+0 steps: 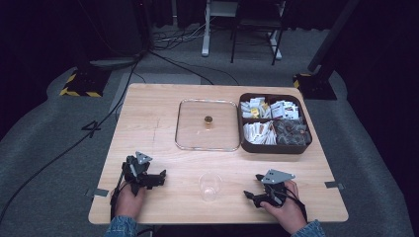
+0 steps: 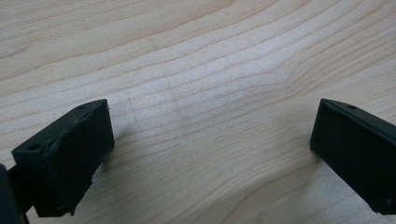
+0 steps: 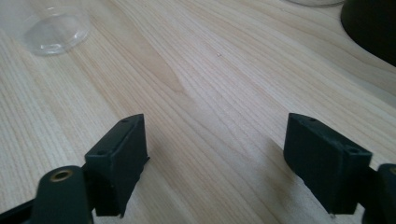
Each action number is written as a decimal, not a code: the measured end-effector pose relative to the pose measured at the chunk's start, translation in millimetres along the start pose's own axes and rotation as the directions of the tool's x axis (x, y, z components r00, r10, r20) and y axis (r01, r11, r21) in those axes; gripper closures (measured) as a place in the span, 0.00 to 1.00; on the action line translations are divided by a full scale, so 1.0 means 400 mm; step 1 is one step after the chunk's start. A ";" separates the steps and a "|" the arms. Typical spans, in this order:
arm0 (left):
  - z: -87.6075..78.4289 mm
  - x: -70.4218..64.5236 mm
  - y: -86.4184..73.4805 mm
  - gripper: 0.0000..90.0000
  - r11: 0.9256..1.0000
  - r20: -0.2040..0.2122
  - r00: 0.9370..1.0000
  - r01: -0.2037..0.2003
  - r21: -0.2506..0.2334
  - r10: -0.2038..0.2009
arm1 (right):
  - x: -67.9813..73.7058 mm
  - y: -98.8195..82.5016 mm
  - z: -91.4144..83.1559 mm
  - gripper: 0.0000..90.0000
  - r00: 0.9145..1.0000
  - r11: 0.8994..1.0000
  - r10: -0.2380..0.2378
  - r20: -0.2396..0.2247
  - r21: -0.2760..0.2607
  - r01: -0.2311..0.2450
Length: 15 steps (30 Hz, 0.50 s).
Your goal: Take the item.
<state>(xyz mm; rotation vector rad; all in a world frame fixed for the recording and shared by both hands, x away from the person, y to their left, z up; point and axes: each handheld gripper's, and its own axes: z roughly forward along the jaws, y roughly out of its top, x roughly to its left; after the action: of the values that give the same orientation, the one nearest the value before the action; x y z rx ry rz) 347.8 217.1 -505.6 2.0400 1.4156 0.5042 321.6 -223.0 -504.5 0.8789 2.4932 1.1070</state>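
The left gripper [image 1: 157, 177] rests on the near left part of the pale wooden bench [image 1: 148, 113] in the high view, held in a hand [image 1: 129, 200] that comes in from the bottom edge, and the right gripper [image 1: 251, 195] lies on the near right part in the other hand [image 1: 286, 210]. Between the two, apart from both, stands a small clear plastic cup [image 1: 210, 186], upright and near the front edge. Farther back at the middle lies a square clear glass lid with a small brass knob [image 1: 207, 124], flat on the bench, and just beside it on its right sits a dark brown compartmented box of sachets and packets [image 1: 274, 124]. A black cable [image 1: 64, 148] crosses the grey carpet to the left of the bench, and black-and-yellow striped stand feet show beyond it.

The left gripper view adds what the high view is too small to settle: the left gripper [image 2: 212, 135] has its two black jaws spread wide over bare wood grain, with nothing between them.

The right gripper view shows the right gripper [image 3: 215, 144] likewise gaping wide and empty above the wood. The clear cup [image 3: 58, 25] appears at the upper left, well ahead of the jaws, and a dark rounded corner of the box [image 3: 371, 25] sits at the upper right; bare bench lies between the jaws and the cup
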 end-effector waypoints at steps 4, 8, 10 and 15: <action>0.001 0.000 0.000 0.00 1.000 0.000 1.000 0.000 -0.002 0.000 | 0.000 0.002 0.000 0.31 1.000 1.000 0.008 0.004 -0.004 -0.008; 0.001 0.000 0.000 0.00 1.000 -0.001 1.000 0.000 -0.002 0.000 | -0.005 0.007 -0.008 0.30 1.000 1.000 0.016 0.027 -0.015 -0.015; 0.001 0.000 0.000 0.00 1.000 0.000 1.000 0.000 -0.002 0.000 | -0.008 0.015 -0.022 0.31 0.999 0.999 0.034 0.030 -0.032 -0.033; 0.001 0.000 0.000 0.00 1.000 0.000 1.000 -0.001 -0.002 0.001 | -0.026 0.040 -0.061 0.31 0.996 0.997 0.081 0.046 -0.021 -0.080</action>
<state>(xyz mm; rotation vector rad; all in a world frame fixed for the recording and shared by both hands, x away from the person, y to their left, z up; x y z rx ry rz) 348.1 217.1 -505.7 2.0387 1.4141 0.5062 324.8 -235.3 -476.1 0.9967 2.4251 1.1199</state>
